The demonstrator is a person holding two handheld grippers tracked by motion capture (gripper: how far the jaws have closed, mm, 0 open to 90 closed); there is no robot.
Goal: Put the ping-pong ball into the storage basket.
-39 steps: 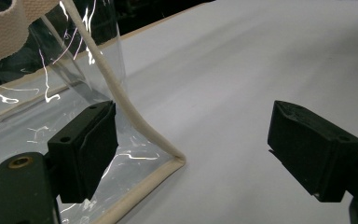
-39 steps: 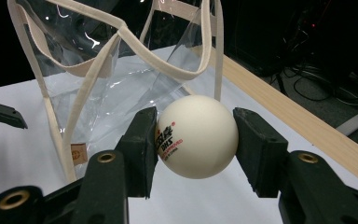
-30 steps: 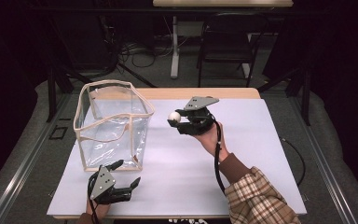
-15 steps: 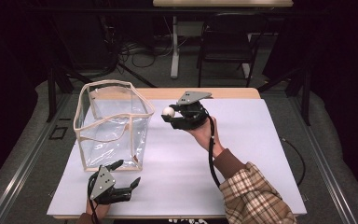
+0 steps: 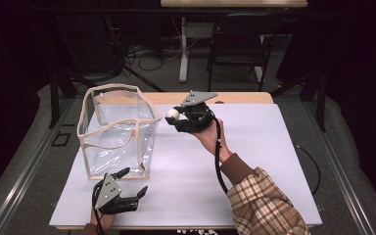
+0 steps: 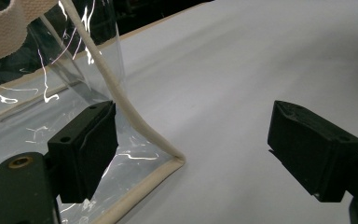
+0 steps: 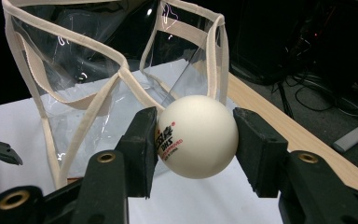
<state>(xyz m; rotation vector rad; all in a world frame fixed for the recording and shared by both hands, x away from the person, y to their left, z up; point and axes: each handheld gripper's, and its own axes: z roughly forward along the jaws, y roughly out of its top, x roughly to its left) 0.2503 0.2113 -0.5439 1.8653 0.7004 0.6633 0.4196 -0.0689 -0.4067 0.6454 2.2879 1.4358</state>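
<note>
A white ping-pong ball (image 7: 196, 136) with red print sits between the two black jaws of my right gripper (image 7: 196, 142), which is shut on it. In the high view that gripper (image 5: 174, 117) is held above the table, its ball (image 5: 172, 113) just right of the rim of a clear plastic bag (image 5: 117, 129) with cream fabric trim. The bag (image 7: 102, 79) stands upright with its mouth wide. My left gripper (image 5: 134, 183) lies near the front edge, open with nothing between its jaws. Its view has the bag's bottom corner (image 6: 168, 161) between the jaws, touching neither.
A white sheet (image 5: 254, 161) covers the wooden table (image 5: 240, 98). A dark chair (image 5: 237, 41) and floor cables stand beyond the far edge. The person's plaid sleeve (image 5: 264, 205) comes in at the bottom right.
My right gripper with the ball has moved left, closer to the bag's rim. The left gripper has stayed where it was.
</note>
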